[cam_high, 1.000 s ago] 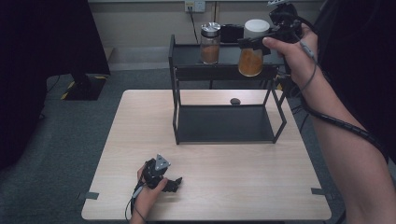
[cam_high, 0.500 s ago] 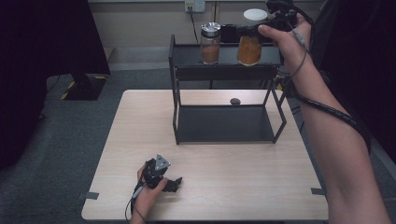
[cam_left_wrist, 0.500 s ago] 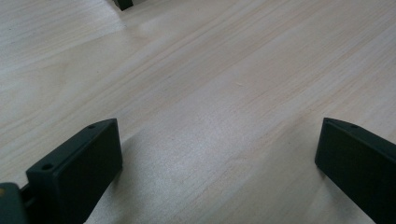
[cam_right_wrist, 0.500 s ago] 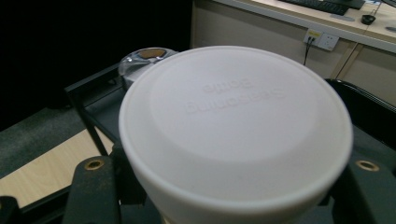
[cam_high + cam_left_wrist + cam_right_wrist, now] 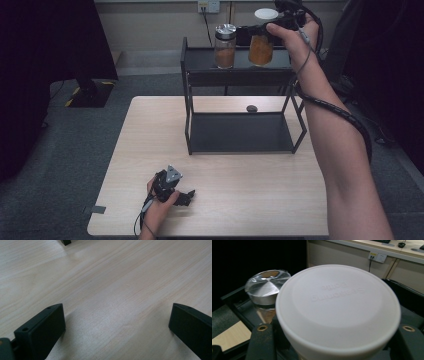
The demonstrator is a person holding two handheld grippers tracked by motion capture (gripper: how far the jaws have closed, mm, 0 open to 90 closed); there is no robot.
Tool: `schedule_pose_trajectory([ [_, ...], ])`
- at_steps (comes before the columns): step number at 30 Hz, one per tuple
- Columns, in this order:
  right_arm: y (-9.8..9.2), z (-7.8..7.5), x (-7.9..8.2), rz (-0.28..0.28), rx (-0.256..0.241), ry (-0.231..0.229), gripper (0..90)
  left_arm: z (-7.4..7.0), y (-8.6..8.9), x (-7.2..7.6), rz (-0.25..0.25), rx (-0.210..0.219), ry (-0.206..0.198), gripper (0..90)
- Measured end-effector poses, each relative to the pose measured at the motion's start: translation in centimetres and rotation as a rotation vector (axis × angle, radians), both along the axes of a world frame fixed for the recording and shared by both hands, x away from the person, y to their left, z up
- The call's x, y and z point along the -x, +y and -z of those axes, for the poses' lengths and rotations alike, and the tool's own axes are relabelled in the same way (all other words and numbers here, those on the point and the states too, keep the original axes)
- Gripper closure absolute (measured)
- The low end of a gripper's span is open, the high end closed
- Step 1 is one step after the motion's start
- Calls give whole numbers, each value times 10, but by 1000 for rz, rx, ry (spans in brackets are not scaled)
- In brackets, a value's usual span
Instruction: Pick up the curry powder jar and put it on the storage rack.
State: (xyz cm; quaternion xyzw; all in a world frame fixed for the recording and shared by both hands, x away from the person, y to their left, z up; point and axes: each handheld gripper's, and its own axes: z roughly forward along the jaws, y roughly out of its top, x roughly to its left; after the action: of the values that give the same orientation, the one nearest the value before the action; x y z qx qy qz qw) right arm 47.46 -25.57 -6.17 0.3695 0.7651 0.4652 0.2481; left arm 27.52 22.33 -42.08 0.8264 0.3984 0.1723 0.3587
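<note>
Right tongs (image 5: 265, 31) are clamped on the white-lidded jar (image 5: 261, 44), gripping it just under the lid, and the jar hangs over the top shelf of the black rack (image 5: 200, 75) with its base low to the shelf; I can't tell if it is touching. Close beside those tongs, on their far side in the right gripper view, stands the silver-lidded jar (image 5: 263, 290), upright on the same shelf. Left tongs (image 5: 184, 197) rest down on the worktop (image 5: 250, 200), jaws wide apart, with bare wood between them and the rack well off.

Now the risks. That neighbour jar sits so near that a sideways drift of the right tongs could knock it over or shove it along the shelf. The grip is high on the jar, so a tilt of the wrist could swing the base into the shelf rim. And letting go before the base sits flat might tip it off the rack onto the worktop below.
</note>
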Motion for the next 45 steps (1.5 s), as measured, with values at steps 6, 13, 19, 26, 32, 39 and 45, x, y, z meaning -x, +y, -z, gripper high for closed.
schedule_pose_trajectory([
  [6, 3, 6, -9, 20, -1, 12, 344, 0, 0, 0, 0, 0, 0, 0],
  [13, 3, 13, -13, 22, -27, 18, 343, 0, 0, 0, 0, 0, 0, 0],
  [19, 4, 16, -12, 20, -38, 13, 342, 0, 0, 0, 0, 0, 0, 0],
  [26, 3, 18, -9, 24, -41, 5, 341, 0, 0, 0, 0, 0, 0, 0],
  [32, 2, 22, -8, 28, -53, -6, 335, 0, 0, 0, 0, 0, 0, 0],
  [39, 3, 24, -8, 11, -56, -8, 226, 0, 0, 0, 0, 0, 0, 0],
  [45, 6, 27, -7, 8, -62, -2, 101, 0, 0, 0, 0, -1, 0, 0],
])
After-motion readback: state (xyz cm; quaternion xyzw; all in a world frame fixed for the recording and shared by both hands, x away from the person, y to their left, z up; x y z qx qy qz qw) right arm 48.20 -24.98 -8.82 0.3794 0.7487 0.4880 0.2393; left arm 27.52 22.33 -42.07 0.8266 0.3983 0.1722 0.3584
